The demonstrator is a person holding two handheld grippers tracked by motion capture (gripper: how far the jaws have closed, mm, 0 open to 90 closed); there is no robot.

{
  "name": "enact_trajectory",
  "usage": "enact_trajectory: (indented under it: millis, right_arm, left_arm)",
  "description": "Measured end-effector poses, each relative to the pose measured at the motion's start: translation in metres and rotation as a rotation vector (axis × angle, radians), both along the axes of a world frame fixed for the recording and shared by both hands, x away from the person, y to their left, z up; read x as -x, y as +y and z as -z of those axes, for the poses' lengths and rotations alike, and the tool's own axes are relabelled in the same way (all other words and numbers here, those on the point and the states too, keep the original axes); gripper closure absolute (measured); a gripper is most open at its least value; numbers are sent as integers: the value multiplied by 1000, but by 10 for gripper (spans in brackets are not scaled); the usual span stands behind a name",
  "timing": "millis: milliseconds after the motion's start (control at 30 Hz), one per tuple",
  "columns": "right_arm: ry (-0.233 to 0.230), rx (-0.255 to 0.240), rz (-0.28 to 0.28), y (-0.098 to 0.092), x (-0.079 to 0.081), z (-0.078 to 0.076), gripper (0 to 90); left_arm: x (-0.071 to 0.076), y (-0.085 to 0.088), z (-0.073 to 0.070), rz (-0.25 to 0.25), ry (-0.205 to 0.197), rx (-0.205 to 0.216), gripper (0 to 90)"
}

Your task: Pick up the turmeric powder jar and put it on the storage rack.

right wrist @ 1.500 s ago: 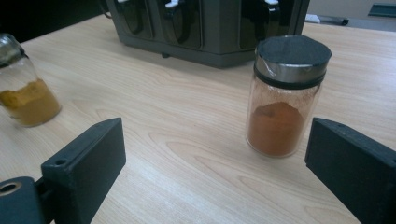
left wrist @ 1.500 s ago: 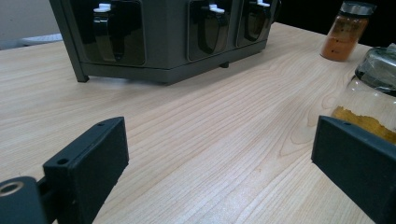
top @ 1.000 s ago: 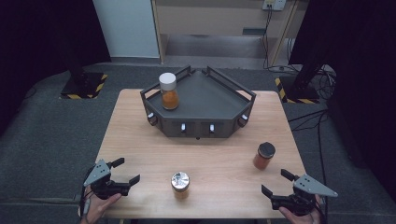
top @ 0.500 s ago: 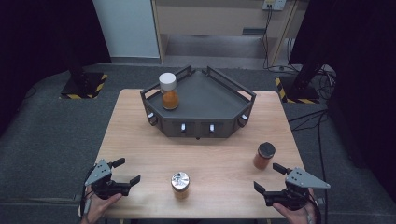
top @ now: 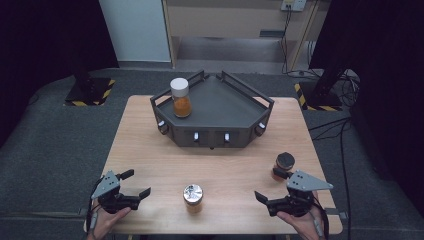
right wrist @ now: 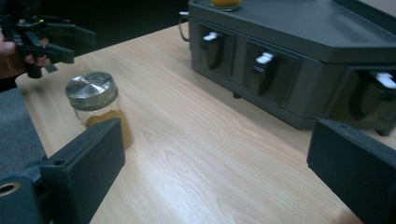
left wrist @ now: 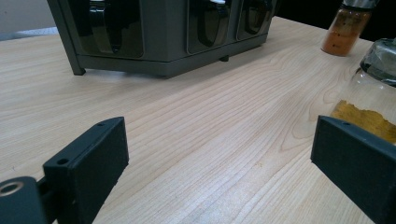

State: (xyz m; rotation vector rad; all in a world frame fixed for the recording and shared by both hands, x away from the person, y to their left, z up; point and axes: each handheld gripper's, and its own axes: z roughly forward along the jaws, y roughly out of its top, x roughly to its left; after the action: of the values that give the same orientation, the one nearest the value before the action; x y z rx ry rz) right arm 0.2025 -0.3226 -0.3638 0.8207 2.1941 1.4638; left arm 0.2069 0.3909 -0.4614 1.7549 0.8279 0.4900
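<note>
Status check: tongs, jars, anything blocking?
Left tongs open, empty. Right tongs open, empty. Silver-lid jar stands between them, untouched. Path unobstructed.

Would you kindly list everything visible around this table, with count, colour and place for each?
Table: one, light wood, centre of the high view.
Tray rack: one, dark grey, angular, at the table's far middle, with small white-tipped knobs along its front.
White-lidded jar: one, clear with orange powder, standing on the rack's left part.
Silver-lidded jar: one, clear with orange-brown powder, near the table's front edge, between the grippers.
Dark-lidded jar: one, orange contents, on the table's right, just beyond the right gripper.
Floor mat: grey, around the table.
Left gripper: one, black, open, front left, held in a hand.
Right gripper: one, black, open, front right, held in a hand.
</note>
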Motion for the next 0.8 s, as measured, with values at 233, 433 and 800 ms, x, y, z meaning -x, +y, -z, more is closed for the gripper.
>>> enact_trajectory:
  millis: [233, 433, 800]
  right_arm:
    - [11, 7, -65, 18, -14, -3, 45]
    - [12, 24, -111, 33, -22, -5, 44]
    - [40, 27, -181, 55, -37, 0, 43]
  left_arm:
    - [0, 0, 0, 2, 0, -4, 34]
    - [0, -1, -1, 4, 0, -8, 34]
    - [0, -1, -1, 3, 1, -7, 35]
